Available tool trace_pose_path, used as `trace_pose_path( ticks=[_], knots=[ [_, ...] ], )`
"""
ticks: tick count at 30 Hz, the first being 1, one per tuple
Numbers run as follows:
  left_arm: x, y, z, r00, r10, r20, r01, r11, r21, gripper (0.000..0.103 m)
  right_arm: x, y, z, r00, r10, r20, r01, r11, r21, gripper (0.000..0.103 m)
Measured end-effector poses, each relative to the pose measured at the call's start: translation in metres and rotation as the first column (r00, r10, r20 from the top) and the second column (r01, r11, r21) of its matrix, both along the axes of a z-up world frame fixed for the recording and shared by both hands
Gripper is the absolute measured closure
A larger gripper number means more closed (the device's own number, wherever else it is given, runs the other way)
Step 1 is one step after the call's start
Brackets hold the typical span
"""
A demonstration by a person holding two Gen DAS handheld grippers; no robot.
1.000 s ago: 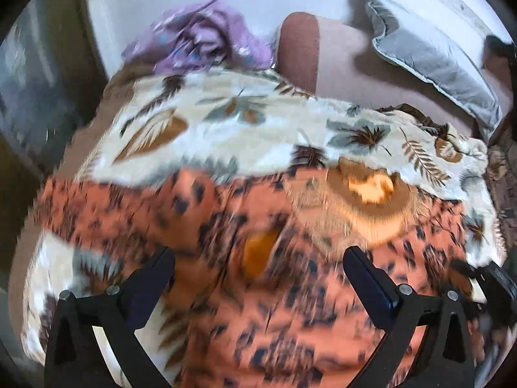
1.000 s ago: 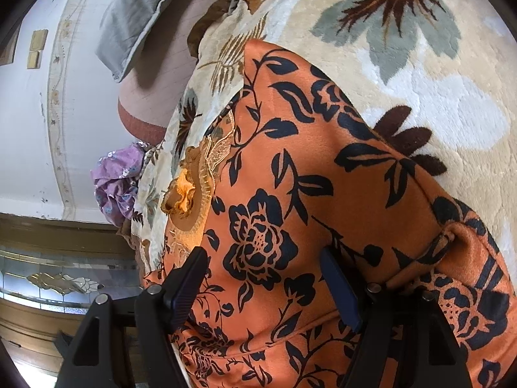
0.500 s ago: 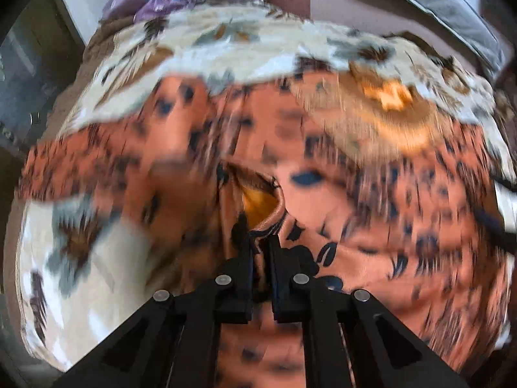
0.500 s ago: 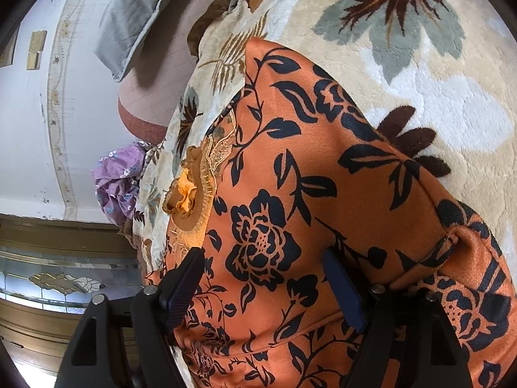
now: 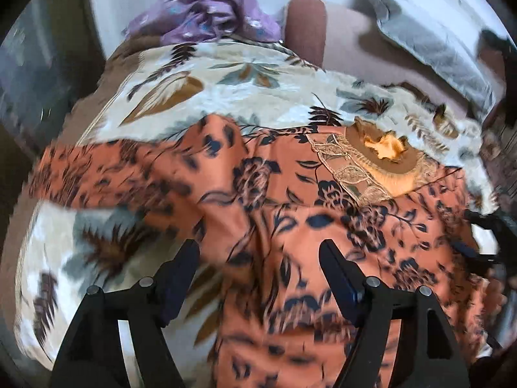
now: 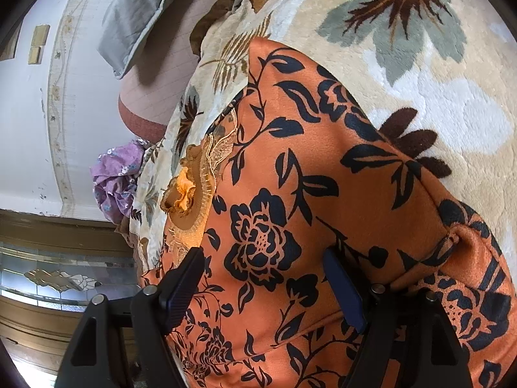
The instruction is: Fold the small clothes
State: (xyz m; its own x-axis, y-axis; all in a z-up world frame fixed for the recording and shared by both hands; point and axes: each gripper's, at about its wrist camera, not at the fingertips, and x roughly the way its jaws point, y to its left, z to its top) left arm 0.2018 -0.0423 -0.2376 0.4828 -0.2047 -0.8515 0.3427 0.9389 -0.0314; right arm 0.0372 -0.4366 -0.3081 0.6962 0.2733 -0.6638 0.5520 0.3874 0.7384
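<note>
An orange garment with black flowers point(image 5: 290, 194) lies spread on a leaf-patterned blanket point(image 5: 194, 97), its gold embroidered neckline point(image 5: 384, 158) at the far right. My left gripper point(image 5: 258, 258) hovers low over the garment's near part. Its jaws are opening, with cloth under the gap and nothing pinched; this view is blurred. In the right wrist view the same garment point(image 6: 290, 177) fills the middle. My right gripper point(image 6: 263, 278) stands open close over it, with flowered cloth bulging up between the fingers. A bunched fold point(image 6: 465, 242) lies just right of it.
A crumpled purple garment point(image 5: 210, 13) sits at the blanket's far edge, also seen as a purple garment point(image 6: 116, 177) in the right wrist view. A grey pillow point(image 5: 436, 42) lies on the brown mattress point(image 5: 349, 38). White wall behind; a glass-panelled cabinet point(image 6: 58, 278) stands beside the bed.
The left gripper shut on a fold of the orange garment half a second ago and has now let it go and opened. The right gripper has not moved.
</note>
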Motion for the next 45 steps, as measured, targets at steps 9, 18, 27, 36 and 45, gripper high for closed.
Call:
trace_pose_path(
  ticks=[9, 18, 27, 36, 45],
  knots=[
    [0.023, -0.055, -0.021, 0.996, -0.083, 0.017, 0.078, 0.979, 0.189, 0.100, 0.001, 0.003, 0.001, 1.000, 0.002, 0.000, -0.002, 1.000, -0.009, 0.023],
    [0.030, -0.105, 0.063, 0.912, -0.271, 0.307, 0.164, 0.928, 0.333, 0.100, 0.007, 0.009, 0.004, 1.000, -0.003, -0.016, 0.002, 0.999, -0.048, 0.023],
    [0.062, -0.038, -0.047, 0.992, -0.124, 0.014, 0.111, 0.929, 0.352, 0.095, 0.017, 0.018, 0.007, 0.999, 0.029, -0.032, -0.032, 0.994, -0.105, 0.018],
    [0.075, 0.165, 0.016, 0.934, 0.335, 0.126, -0.344, 0.937, 0.060, 0.015, 0.022, 0.026, 0.009, 0.998, 0.045, -0.035, -0.051, 0.986, -0.160, 0.013],
    [0.116, 0.286, -0.042, 0.760, 0.615, -0.209, -0.644, 0.670, -0.368, 0.015, 0.036, 0.049, 0.013, 0.994, 0.060, -0.087, -0.084, 0.949, -0.305, 0.007]
  ],
)
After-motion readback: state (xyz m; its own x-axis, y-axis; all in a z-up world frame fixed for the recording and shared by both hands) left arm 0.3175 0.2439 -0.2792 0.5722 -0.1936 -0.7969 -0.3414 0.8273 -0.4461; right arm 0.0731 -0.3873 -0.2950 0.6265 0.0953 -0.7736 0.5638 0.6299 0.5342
